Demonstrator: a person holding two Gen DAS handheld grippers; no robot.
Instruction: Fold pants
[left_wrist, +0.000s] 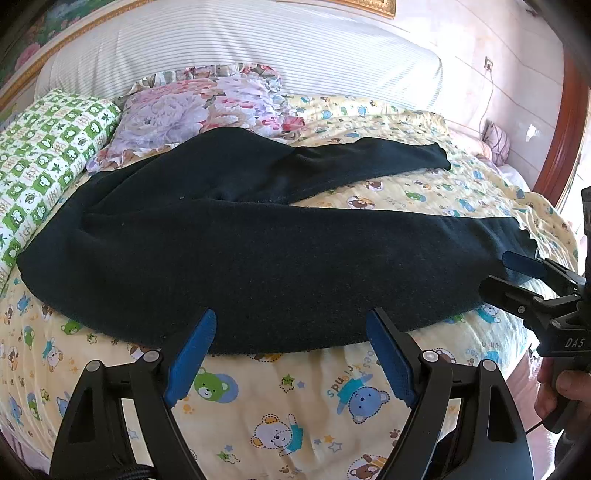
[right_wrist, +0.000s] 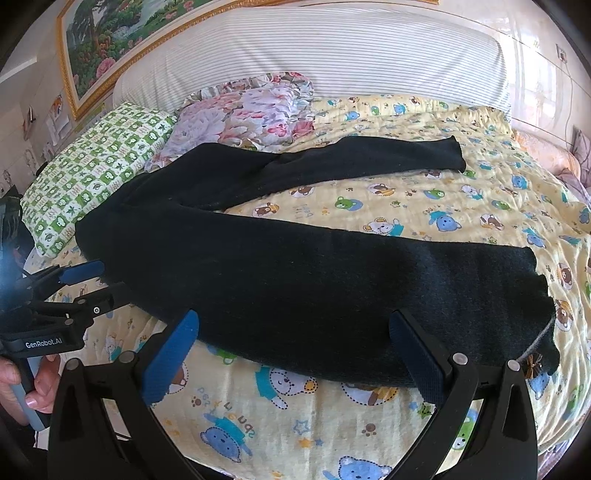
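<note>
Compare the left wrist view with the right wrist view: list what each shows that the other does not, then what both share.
Only the left wrist view shows the red wooden frame at the right and the right gripper seen from the side.
Only the right wrist view shows most of the framed landscape picture and the left gripper seen from the side.
Both show the dark pants spread on the bear-print cover, the floral pillow, the green checked pillow and open jaws.
</note>
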